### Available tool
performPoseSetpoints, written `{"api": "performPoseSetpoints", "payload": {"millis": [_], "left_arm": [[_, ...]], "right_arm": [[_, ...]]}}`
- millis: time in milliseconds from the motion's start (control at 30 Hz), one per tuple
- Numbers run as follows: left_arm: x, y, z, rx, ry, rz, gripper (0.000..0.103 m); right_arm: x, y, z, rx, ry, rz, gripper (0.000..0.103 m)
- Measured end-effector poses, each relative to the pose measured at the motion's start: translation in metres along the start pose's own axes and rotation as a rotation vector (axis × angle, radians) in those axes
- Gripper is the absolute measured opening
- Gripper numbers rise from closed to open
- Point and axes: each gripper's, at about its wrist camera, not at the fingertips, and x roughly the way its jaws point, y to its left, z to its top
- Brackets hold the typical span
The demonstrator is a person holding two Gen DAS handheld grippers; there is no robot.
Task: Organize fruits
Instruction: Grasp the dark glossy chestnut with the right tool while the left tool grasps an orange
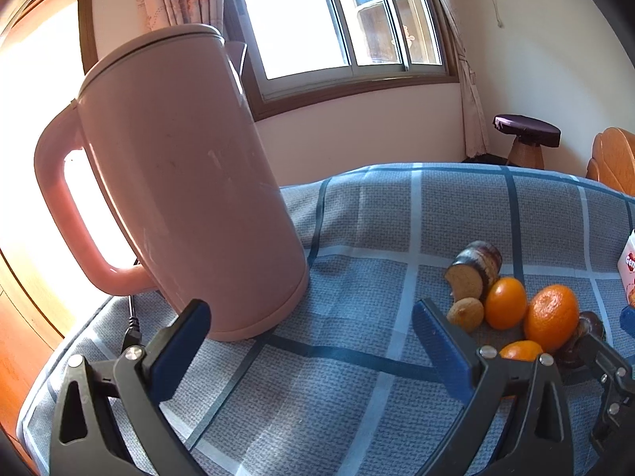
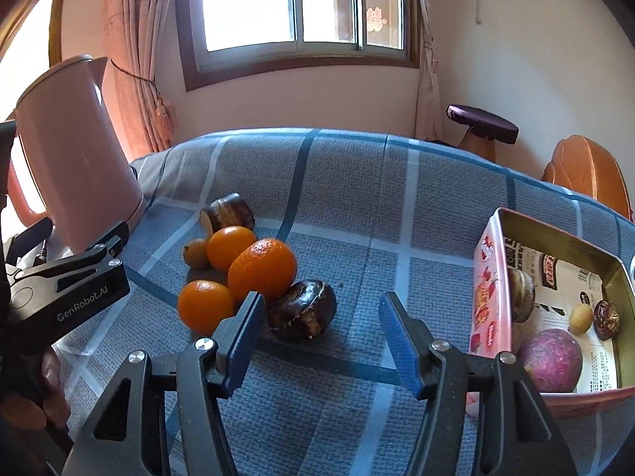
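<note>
Pink kettle (image 1: 190, 182) standing at left on checked-cloth surface (image 2: 357, 206); window (image 2: 301, 4) glowing behind. My left fingers (image 1: 313, 341) and right fingers (image 2: 321, 341) both gaping, empty. Oranges (image 2: 262, 269) clustering mid-surface, tin box (image 2: 488, 281) sitting at right, stool (image 2: 482, 123) beyond.

On the counter (image 2: 349, 206), three oranges cluster: the largest orange (image 2: 262, 269) in the middle, a smaller orange (image 2: 231, 248) behind it and another (image 2: 204, 306) in front. A small tan fruit (image 2: 195, 253) touches the rear orange, next to a cut dark-skinned stub (image 2: 228, 211) lying on its side. A split dark fruit (image 2: 301, 310) rests against the largest orange. The open tin box (image 2: 490, 277) holds a purple round fruit (image 2: 549, 359), a small yellow fruit (image 2: 580, 318) and a dark fruit (image 2: 606, 319).
</note>
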Motion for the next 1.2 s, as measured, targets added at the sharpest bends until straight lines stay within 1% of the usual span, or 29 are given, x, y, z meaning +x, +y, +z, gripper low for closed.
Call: {"api": "performPoseSetpoints", "payload": {"millis": [33, 67, 167, 233, 267, 300, 367, 500, 567, 633, 733, 833, 900, 1000, 1100, 1167, 1200], "left_arm": [[0.000, -0.001, 0.000, 0.006, 0.003, -0.002, 0.103], [0.002, -0.002, 0.000, 0.011, 0.005, -0.004, 0.103], [0.001, -0.003, 0.000, 0.021, 0.007, -0.011, 0.103], [0.001, -0.003, 0.001, 0.025, 0.007, -0.016, 0.103], [0.001, -0.003, 0.001, 0.023, 0.009, -0.020, 0.103], [0.001, -0.002, 0.002, 0.020, 0.012, -0.026, 0.103], [0.003, 0.000, 0.002, 0.011, 0.020, -0.040, 0.103], [0.004, -0.001, 0.002, 0.013, 0.027, -0.083, 0.103], [0.001, -0.004, 0.002, 0.028, 0.021, -0.108, 0.103], [-0.003, -0.008, 0.002, 0.040, 0.011, -0.159, 0.103], [-0.014, -0.017, 0.001, 0.070, -0.008, -0.257, 0.103], [-0.022, -0.029, -0.001, 0.106, -0.013, -0.361, 0.102], [-0.024, -0.035, -0.002, 0.115, 0.001, -0.423, 0.099], [-0.023, -0.044, -0.003, 0.112, 0.029, -0.471, 0.093], [-0.017, -0.057, -0.007, 0.121, 0.079, -0.486, 0.078], [-0.012, -0.068, -0.009, 0.142, 0.127, -0.501, 0.065], [-0.010, -0.071, -0.008, 0.141, 0.141, -0.511, 0.063]], "right_arm": [[0.005, 0.001, 0.001, -0.006, 0.022, 0.005, 0.055], [0.009, 0.003, 0.002, -0.010, 0.036, 0.013, 0.054], [0.014, 0.008, 0.005, -0.027, 0.041, 0.000, 0.054], [0.020, 0.010, 0.005, -0.041, 0.071, 0.002, 0.053], [0.025, 0.012, 0.005, -0.046, 0.099, 0.019, 0.049], [0.027, 0.012, 0.005, -0.047, 0.109, 0.027, 0.048], [0.026, 0.011, 0.005, -0.041, 0.105, 0.039, 0.043], [0.021, 0.007, 0.003, -0.022, 0.100, 0.047, 0.042], [0.010, 0.004, -0.001, -0.002, 0.066, 0.039, 0.042], [-0.008, 0.002, -0.005, 0.013, -0.005, 0.024, 0.042], [-0.037, -0.005, -0.013, 0.040, -0.113, -0.006, 0.042], [-0.057, -0.016, -0.024, 0.079, -0.160, -0.014, 0.042], [-0.067, -0.024, -0.028, 0.102, -0.185, -0.017, 0.042], [-0.077, -0.029, -0.033, 0.110, -0.219, -0.041, 0.042], [-0.073, -0.032, -0.030, 0.119, -0.210, -0.033, 0.042], [-0.071, -0.033, -0.029, 0.126, -0.206, -0.021, 0.042], [-0.071, -0.033, -0.030, 0.129, -0.208, -0.019, 0.042]]}}
